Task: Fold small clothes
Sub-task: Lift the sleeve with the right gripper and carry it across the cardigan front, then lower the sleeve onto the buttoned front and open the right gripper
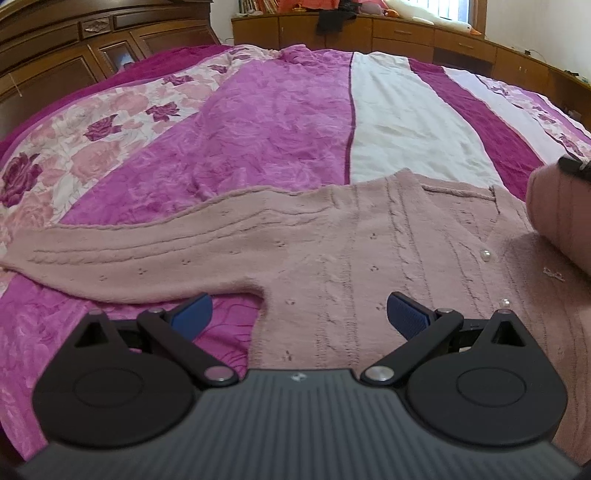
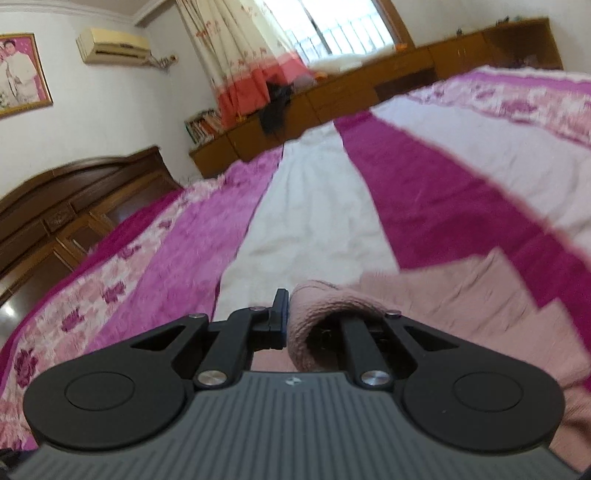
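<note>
A pale pink knitted cardigan with pearl buttons lies flat on the bedspread, one sleeve stretched out to the left. My left gripper hovers open over the armpit and hem area, nothing between its blue pads. At the right edge of the left wrist view the other sleeve is lifted and curled over the body, with a bit of my right gripper above it. In the right wrist view my right gripper is shut on that sleeve's cuff, which drapes over and hides its right finger.
The bedspread has magenta, white and floral stripes. A dark wooden headboard stands at the left. A low wooden cabinet under the window carries a black garment and a plush toy.
</note>
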`<state>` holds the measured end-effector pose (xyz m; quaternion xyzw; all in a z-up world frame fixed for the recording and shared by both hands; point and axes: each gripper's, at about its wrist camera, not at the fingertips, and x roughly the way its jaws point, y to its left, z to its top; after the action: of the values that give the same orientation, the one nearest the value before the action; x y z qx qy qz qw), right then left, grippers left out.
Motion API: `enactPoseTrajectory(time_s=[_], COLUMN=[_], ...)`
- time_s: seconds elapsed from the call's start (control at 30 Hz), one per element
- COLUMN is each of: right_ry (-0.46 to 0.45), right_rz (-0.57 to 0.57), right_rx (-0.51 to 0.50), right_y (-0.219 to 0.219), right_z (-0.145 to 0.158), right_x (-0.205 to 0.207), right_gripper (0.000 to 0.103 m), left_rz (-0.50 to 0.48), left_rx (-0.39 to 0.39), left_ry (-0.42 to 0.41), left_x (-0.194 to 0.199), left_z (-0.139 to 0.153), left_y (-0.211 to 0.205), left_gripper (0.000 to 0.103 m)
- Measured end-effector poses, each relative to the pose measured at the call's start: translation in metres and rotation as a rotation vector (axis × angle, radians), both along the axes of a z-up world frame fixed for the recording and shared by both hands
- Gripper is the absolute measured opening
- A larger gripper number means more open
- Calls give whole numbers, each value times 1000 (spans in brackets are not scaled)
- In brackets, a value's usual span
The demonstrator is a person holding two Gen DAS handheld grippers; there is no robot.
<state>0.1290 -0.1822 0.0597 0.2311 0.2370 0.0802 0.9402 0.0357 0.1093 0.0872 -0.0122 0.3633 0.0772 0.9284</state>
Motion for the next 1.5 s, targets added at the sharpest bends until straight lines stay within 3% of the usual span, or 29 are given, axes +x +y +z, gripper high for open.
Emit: enactPoseTrajectory(time_s=[0.3, 0.37, 0.47, 0.53, 0.63, 0.9, 1.5], right_ry=[154, 179, 161, 152, 144, 135, 109], right_rz=[57, 61, 63, 86, 114, 141, 176], right_rx=[2, -2, -8, 11, 7, 43, -24], right_y=[25, 27, 29, 29, 31, 11, -34], right_z=[-66, -77, -80, -77, -70, -48, -8], right_x=[18, 16, 5, -4, -19, -66, -126], right_gripper=[11, 15, 34, 58, 69, 74, 75], left_rz=[6, 0, -9, -14, -24, -42, -112], left_rx=[-21, -27, -35, -40, -38, -48, -51], left_ry=[31, 32, 38, 44, 44, 41, 13], left_x=[-1, -1, 0, 0, -1, -2, -6], left_z=[-14, -16, -20, -21, -22, -22, -13], left_y=[6, 5, 3, 1, -2, -10, -36], left_gripper=[103, 103, 103, 103, 103, 103, 103])
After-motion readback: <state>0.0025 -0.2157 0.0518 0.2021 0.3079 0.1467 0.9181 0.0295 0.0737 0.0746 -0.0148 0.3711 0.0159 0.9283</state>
